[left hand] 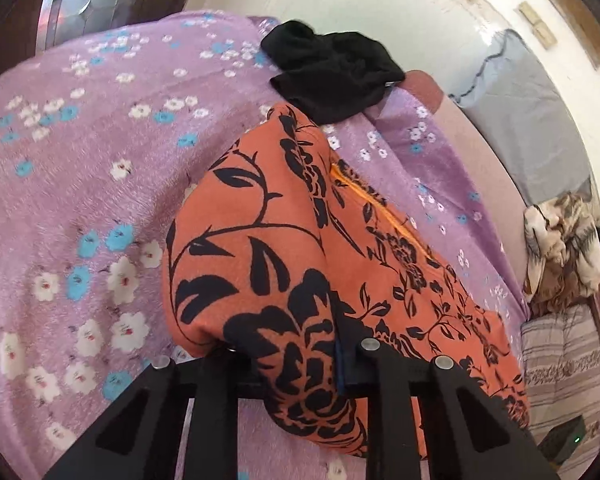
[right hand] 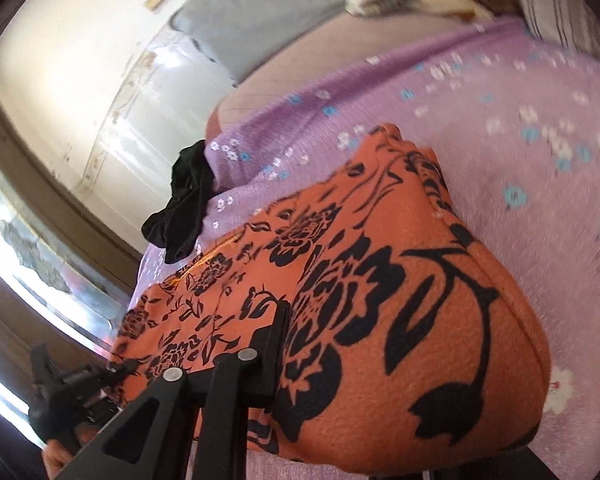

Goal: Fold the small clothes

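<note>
Left gripper (left hand: 300, 364) has orange cloth bunched between its fingers, pinching the orange floral garment (left hand: 284, 264) at its near edge. Right gripper (right hand: 276, 344) likewise clamps the same garment (right hand: 380, 300), one finger buried under the cloth. Only the right wrist view shows the other gripper at lower left, biting the garment's edge; only the left wrist view shows a small black box with a green light (left hand: 562, 438) at lower right. Beneath lies a purple flowered bedspread (left hand: 80, 180). Farther off, a crumpled black garment (left hand: 332, 68) sits at the bed's edge, with a brown-and-cream printed cloth (left hand: 564, 248) beyond. No writing is legible.
</note>
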